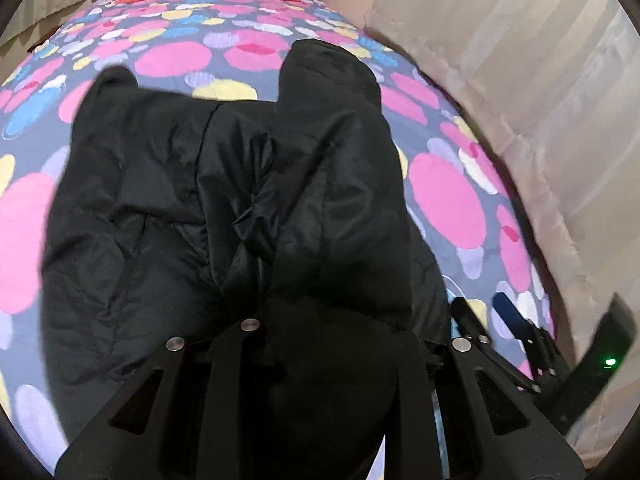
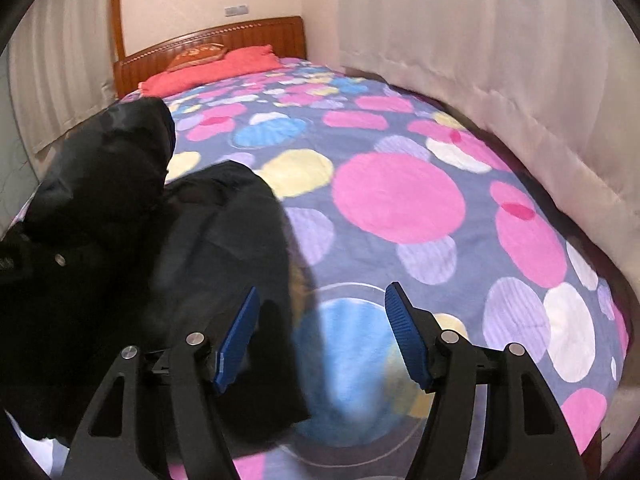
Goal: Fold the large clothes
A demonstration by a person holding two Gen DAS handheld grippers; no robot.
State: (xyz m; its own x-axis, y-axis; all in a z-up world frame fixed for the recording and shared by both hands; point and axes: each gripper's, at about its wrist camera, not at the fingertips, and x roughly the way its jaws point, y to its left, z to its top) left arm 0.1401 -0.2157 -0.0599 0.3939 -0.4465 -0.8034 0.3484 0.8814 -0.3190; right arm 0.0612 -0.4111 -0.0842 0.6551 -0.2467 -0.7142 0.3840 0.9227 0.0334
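A large black padded jacket (image 1: pixel 224 200) lies spread on the spotted bedspread (image 1: pixel 444 196), one sleeve (image 1: pixel 328 76) pointing toward the headboard. My left gripper (image 1: pixel 332 332) is shut on a bunched fold of the jacket, and the cloth hides its pads. In the right wrist view, the jacket (image 2: pixel 120 240) is heaped at the left. My right gripper (image 2: pixel 323 288) stands open over the bedspread (image 2: pixel 400 200), its blue pads (image 2: pixel 404 332) bare. The jacket's edge lies by its left finger without being pinched. The right gripper (image 1: pixel 486 312) also shows just right of the jacket in the left wrist view.
A red pillow (image 2: pixel 224 64) lies against the wooden headboard (image 2: pixel 248 32) at the far end. Pale curtains (image 2: pixel 480 60) hang close along the bed's right side, and another curtain (image 2: pixel 60 92) on the left. The bedspread right of the jacket is bare.
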